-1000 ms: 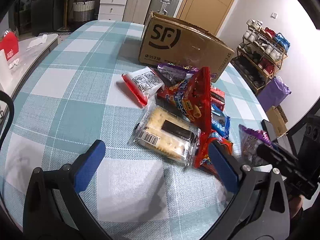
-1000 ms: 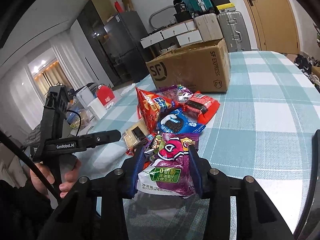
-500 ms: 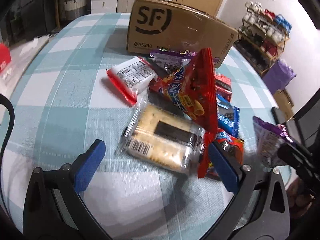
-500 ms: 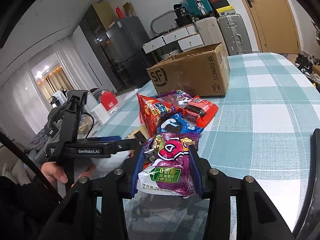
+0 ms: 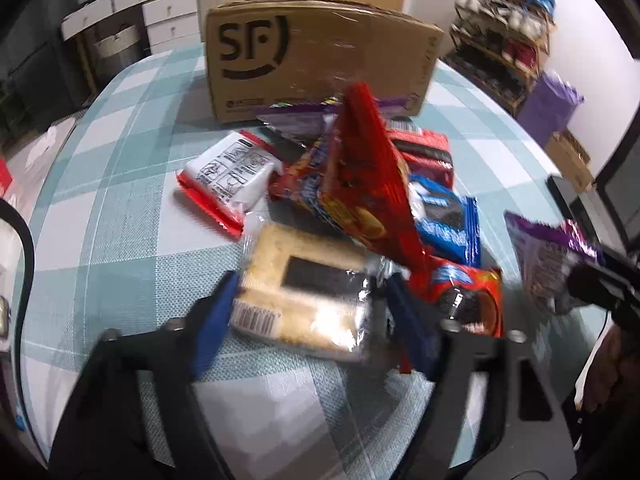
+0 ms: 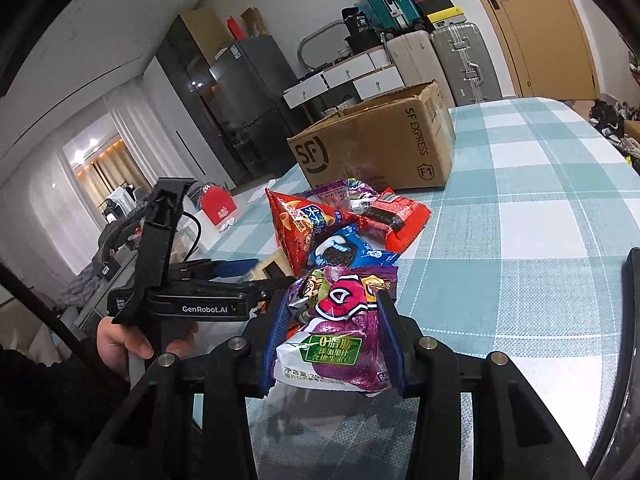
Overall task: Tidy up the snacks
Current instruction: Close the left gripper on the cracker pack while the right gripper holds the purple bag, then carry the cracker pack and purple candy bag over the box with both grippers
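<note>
A clear pack of crackers [image 5: 304, 292] lies at the near edge of the snack pile on the checked tablecloth [image 5: 120, 240]. My left gripper [image 5: 310, 296] reaches down over it, jaws closing, blue pads flanking its near end and not visibly pressing. Behind it stand a red chip bag [image 5: 368, 176], a blue cookie pack [image 5: 444, 216] and a white-and-red pack [image 5: 228, 176]. My right gripper [image 6: 332, 320] is shut on a purple snack bag [image 6: 340, 340], held above the table to the right of the pile. The open cardboard box [image 6: 376, 152] stands behind the pile.
A red cookie pack [image 5: 468, 292] lies just right of the crackers. A shoe rack [image 5: 508, 40] and a purple bag [image 5: 552, 108] stand beyond the table's right side. A hand [image 6: 120, 340] holds the left gripper's handle. Suitcases [image 6: 464, 64] and drawers line the far wall.
The left gripper moved in over the cracker pack and its jaws narrowed from wide open to the pack's sides. The right gripper kept still with the purple bag.
</note>
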Demonstrator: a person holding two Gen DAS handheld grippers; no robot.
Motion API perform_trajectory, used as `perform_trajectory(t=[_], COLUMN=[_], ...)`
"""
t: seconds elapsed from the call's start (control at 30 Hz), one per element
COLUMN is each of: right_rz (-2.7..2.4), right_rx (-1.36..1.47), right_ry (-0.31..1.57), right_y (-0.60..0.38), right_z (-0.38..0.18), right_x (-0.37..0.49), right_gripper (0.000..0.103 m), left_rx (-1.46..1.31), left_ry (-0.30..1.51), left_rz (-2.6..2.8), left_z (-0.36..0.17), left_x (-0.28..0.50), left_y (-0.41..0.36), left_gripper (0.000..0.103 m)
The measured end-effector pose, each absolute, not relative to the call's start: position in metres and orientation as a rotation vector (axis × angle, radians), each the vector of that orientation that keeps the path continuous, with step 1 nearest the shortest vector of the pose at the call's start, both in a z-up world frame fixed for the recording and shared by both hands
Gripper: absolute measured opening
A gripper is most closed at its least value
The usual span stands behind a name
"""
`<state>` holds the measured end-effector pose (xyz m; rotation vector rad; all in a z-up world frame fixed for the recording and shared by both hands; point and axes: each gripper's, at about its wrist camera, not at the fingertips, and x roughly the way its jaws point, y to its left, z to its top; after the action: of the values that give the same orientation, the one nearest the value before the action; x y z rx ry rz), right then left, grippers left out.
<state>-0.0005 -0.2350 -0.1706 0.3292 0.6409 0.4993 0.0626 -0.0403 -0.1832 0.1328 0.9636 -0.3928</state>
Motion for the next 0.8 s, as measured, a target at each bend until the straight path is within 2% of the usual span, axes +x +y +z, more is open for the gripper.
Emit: perform_trajectory(t=[0.5, 0.8], right_rz=[0.487, 0.501], right_rx=[0.301, 0.304], right_ry=[0.639, 0.625], right_y=[-0.227, -0.224], right_z=[-0.160, -0.148], right_x=[-0.002, 0.003], right_gripper=[0.042, 0.042], left_rx=[0.105, 0.059], left_ry=[0.961, 0.927], left_rz=[-0.403, -0.405], left_z=[-0.177, -0.154], left_x=[0.042, 0.032], left_y=[-0.025, 0.000], left_gripper=[0.056, 0.056])
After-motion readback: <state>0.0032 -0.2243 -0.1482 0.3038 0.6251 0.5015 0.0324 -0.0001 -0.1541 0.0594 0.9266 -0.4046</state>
